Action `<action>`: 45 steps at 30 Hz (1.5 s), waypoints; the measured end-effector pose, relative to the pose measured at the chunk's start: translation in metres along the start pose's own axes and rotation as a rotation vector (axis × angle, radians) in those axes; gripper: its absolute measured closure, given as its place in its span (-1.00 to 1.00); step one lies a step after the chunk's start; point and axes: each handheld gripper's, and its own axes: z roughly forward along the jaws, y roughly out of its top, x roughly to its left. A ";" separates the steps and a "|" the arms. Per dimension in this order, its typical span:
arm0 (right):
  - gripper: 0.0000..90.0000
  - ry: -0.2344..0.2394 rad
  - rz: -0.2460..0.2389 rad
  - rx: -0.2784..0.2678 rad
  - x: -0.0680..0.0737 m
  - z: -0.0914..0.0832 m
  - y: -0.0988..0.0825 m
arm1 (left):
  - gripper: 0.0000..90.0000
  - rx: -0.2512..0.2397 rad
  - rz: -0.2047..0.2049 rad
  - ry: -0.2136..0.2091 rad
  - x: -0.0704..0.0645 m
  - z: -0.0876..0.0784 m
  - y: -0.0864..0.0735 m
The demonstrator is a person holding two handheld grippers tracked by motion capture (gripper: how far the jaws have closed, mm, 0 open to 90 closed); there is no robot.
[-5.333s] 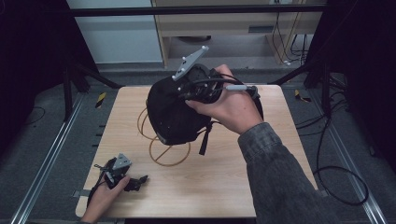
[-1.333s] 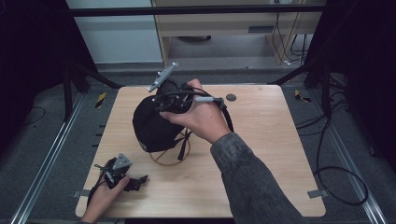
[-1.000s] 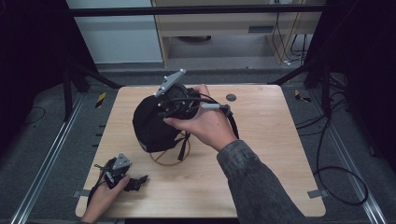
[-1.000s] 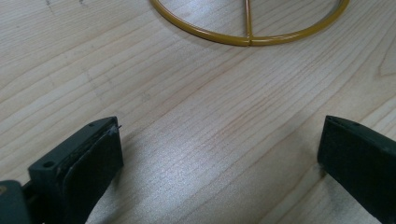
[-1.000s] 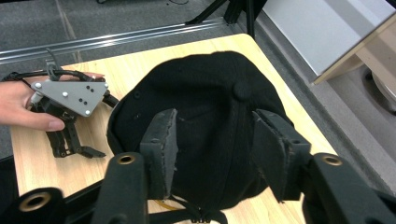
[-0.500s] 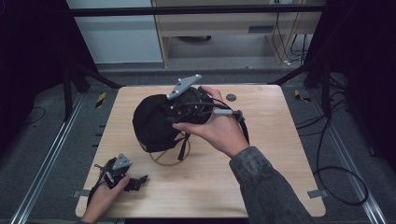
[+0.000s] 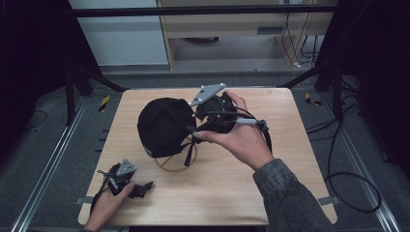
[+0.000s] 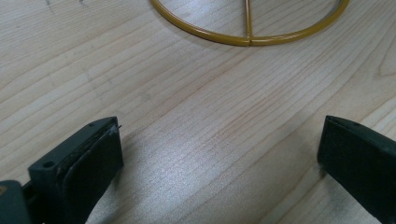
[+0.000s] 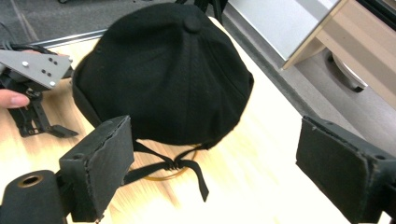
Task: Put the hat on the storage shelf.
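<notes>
Your right gripper (image 7: 193, 126) has just been opening its jaws: they now stand wide apart with nothing between them, and the black cap (image 7: 163, 126) you were carrying five seconds ago is let go. Back then you held the cap up above the middle of the table (image 7: 290, 183); a second ago it was already down and your hand sat right over it. Now the cap rests crown-up left of centre on the table, on top of the yellow wire ring (image 7: 175, 164), and your right hand (image 7: 241, 140) has slid off toward the right, the gripper tips just beside the cap's back edge. In the right gripper view the cap (image 9: 173, 70) lies ahead of the jaws, its black strap (image 9: 180, 168) trailing loose on the wood between them, not pinched. Your left gripper (image 7: 140, 188) has not budged: parked at the near left corner, jaws spread wide over bare wood, the ring (image 8: 247, 32) ahead of it.
</notes>
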 end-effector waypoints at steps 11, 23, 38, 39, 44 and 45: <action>-0.81 -0.032 0.040 0.015 -0.015 -0.012 -0.025 | -1.00 0.000 0.000 0.000 0.000 0.000 0.000; -0.87 -0.053 0.074 0.011 -0.031 -0.030 -0.054 | -1.00 0.000 0.002 0.001 0.000 0.000 0.000; -0.81 -0.122 0.152 0.020 -0.048 -0.048 -0.106 | -1.00 0.002 0.002 0.000 0.000 0.000 0.000; -0.79 -0.130 0.160 0.020 -0.049 -0.048 -0.111 | -1.00 0.002 0.002 0.000 0.000 0.000 0.000; -0.73 -0.154 0.189 0.027 -0.053 -0.042 -0.138 | -1.00 0.002 0.002 0.001 0.000 0.000 0.000; -0.72 -0.160 0.204 0.025 -0.054 -0.039 -0.149 | -1.00 0.002 0.002 0.001 0.000 0.000 0.000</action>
